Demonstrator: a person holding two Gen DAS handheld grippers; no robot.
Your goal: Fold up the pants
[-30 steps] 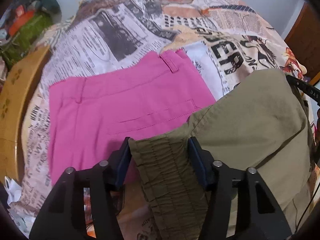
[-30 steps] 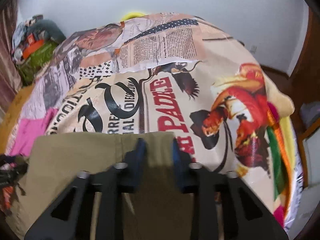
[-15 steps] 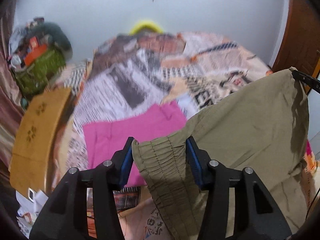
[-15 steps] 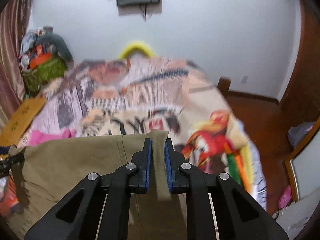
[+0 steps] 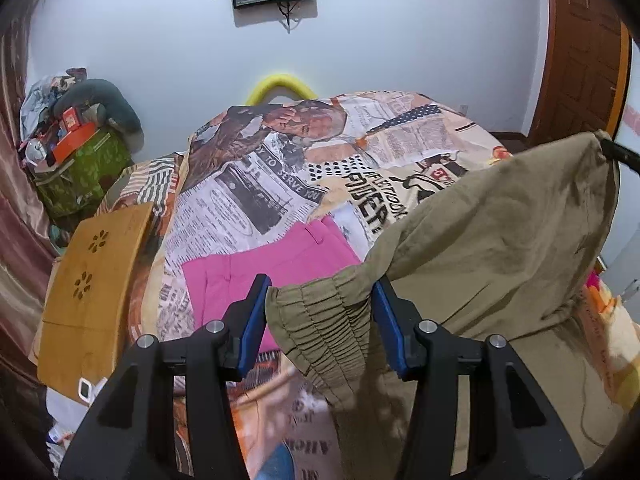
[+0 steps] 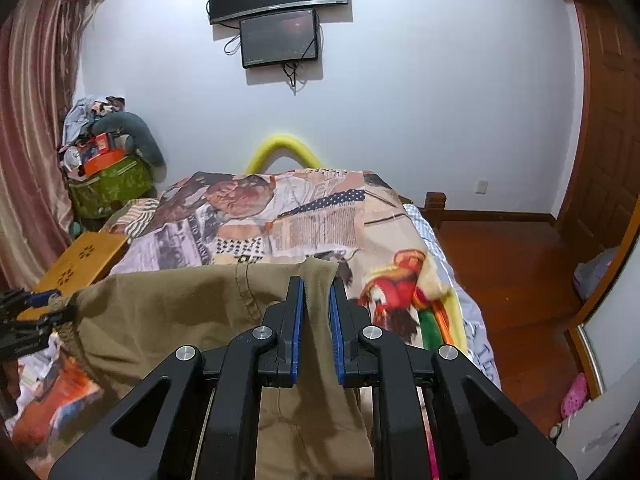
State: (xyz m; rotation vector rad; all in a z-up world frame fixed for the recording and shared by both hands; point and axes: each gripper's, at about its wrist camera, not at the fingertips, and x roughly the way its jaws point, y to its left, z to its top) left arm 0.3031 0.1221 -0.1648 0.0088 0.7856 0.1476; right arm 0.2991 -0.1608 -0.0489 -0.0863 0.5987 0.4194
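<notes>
— Fingers of the left gripper (image 5: 320,312): how are they set?
— Clamped on the gathered waistband of the pants (image 5: 500,240).
— And the right gripper (image 6: 316,316)?
— Nearly closed, pinching the other waist corner; the pants are hung between both, above the bed (image 6: 320,220).

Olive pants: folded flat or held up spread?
Held up spread: olive pants hang stretched between left gripper and right gripper, above the bed.
</notes>
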